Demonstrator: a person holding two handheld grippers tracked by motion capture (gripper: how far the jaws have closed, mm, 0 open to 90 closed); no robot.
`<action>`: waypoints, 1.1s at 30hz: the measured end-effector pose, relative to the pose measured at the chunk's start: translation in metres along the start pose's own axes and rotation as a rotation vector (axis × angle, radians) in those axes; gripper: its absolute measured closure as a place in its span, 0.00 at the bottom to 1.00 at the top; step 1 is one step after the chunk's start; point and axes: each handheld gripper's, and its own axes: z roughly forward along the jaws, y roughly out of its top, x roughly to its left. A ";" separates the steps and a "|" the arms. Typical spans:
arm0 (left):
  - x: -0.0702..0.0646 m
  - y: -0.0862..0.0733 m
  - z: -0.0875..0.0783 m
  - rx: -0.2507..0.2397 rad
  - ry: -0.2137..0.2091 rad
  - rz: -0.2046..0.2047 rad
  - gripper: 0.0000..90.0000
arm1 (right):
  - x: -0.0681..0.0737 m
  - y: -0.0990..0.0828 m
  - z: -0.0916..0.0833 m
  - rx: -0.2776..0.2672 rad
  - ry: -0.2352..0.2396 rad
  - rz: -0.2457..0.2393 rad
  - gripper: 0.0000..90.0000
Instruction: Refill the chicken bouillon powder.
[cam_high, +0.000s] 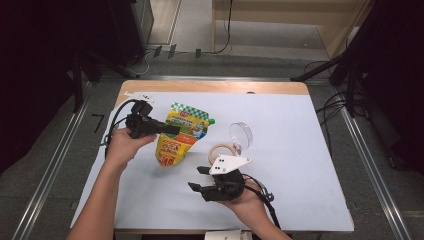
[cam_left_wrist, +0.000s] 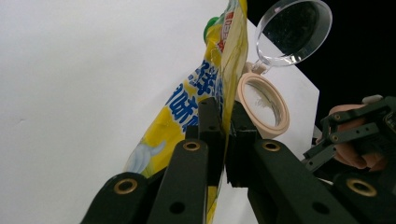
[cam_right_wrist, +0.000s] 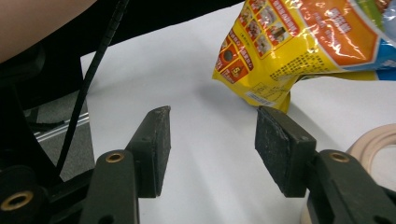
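The right tongs (cam_high: 202, 180), near the worktop's (cam_high: 300, 150) front edge, stand open and empty. The left tongs (cam_left_wrist: 223, 140) pinch the yellow pouch (cam_high: 180, 135) by its side, tilted, its lower corner near mid-worktop. The slick film may slip, dropping it onto the tape ring (cam_high: 221, 151) beside it.

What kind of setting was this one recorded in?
Probably a lab or recording studio, not a home: a table under a white sheet, dark stand legs around it, cables on grey floor, and metal floor rails.

yellow pouch (cam_high: 179, 136) green-checked top, beige tape ring (cam_high: 220, 151), white table (cam_high: 300, 150)
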 end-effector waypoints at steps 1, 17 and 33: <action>0.000 -0.002 -0.002 -0.003 -0.001 -0.002 0.97 | 0.000 0.000 0.000 -0.003 -0.001 -0.001 0.52; 0.001 -0.019 -0.022 -0.012 0.014 -0.008 0.89 | -0.006 0.005 0.001 0.016 -0.004 0.006 0.52; -0.006 -0.022 -0.045 -0.040 0.006 0.031 0.68 | -0.007 0.007 0.001 0.040 -0.011 -0.009 0.53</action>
